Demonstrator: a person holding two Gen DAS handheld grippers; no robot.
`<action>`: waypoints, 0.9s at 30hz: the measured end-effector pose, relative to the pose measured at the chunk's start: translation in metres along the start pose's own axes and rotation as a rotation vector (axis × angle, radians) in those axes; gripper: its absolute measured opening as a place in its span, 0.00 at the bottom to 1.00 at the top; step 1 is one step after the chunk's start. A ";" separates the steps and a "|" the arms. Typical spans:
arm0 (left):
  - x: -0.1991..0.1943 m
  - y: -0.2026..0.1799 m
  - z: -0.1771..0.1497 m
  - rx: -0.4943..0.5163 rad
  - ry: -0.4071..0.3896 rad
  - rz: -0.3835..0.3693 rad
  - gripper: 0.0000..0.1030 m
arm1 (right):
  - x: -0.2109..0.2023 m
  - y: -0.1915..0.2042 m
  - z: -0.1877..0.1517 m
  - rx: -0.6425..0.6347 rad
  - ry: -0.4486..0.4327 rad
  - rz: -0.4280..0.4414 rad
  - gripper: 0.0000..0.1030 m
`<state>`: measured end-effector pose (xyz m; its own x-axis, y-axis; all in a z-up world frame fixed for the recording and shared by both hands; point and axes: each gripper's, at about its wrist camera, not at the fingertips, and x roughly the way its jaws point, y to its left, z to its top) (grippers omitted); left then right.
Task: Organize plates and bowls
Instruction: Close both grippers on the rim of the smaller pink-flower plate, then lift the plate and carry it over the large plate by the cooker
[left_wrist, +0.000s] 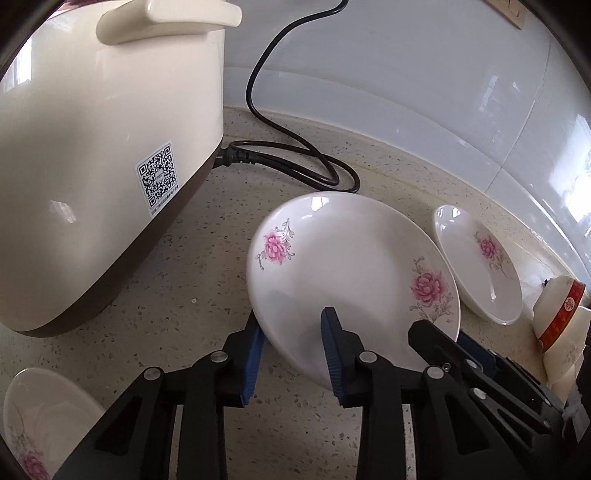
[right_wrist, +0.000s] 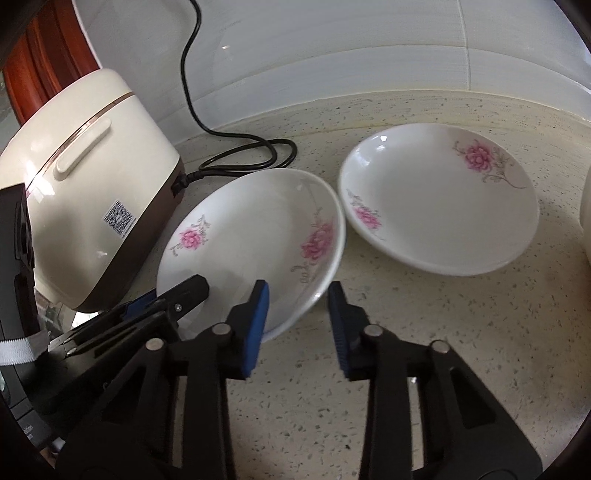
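Observation:
A white deep plate (left_wrist: 351, 258) (right_wrist: 251, 229) with pink flowers sits on the speckled counter beside the rice cooker. My left gripper (left_wrist: 291, 321) straddles its near left rim, one blue pad outside the edge and the other over the inside. It is open, with the rim between the jaws. My right gripper (right_wrist: 297, 291) straddles the near right rim. One pad is over the plate, and the outer pad stands a sliver off the edge, so it is open. Each gripper also shows in the other's view, the right gripper (left_wrist: 443, 332) and the left gripper (right_wrist: 170, 295). A second flowered plate (left_wrist: 476, 266) (right_wrist: 439, 199) lies just to the right.
A cream rice cooker (left_wrist: 92, 166) (right_wrist: 92, 166) stands close on the left, and its black cord (left_wrist: 295, 162) (right_wrist: 236, 155) loops behind the plate. Another flowered plate (left_wrist: 37, 424) lies at the near left. Stacked bowls (left_wrist: 561, 314), one with a red band, sit at the right. A tiled wall (right_wrist: 369, 74) backs the counter.

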<state>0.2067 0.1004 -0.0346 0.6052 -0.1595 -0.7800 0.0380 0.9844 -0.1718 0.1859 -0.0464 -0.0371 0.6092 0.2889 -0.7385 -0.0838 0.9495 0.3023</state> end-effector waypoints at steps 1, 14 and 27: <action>0.000 0.000 0.000 0.001 -0.002 -0.001 0.30 | 0.000 0.000 -0.001 -0.001 -0.001 -0.003 0.33; -0.006 0.000 -0.004 0.001 -0.017 0.006 0.25 | -0.002 0.002 -0.002 -0.005 -0.007 -0.014 0.33; -0.024 -0.002 -0.006 0.022 -0.073 0.012 0.23 | -0.013 0.005 -0.004 -0.024 -0.050 -0.023 0.32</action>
<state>0.1875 0.1020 -0.0188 0.6624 -0.1425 -0.7355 0.0477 0.9878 -0.1484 0.1743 -0.0445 -0.0288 0.6501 0.2608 -0.7136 -0.0880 0.9588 0.2702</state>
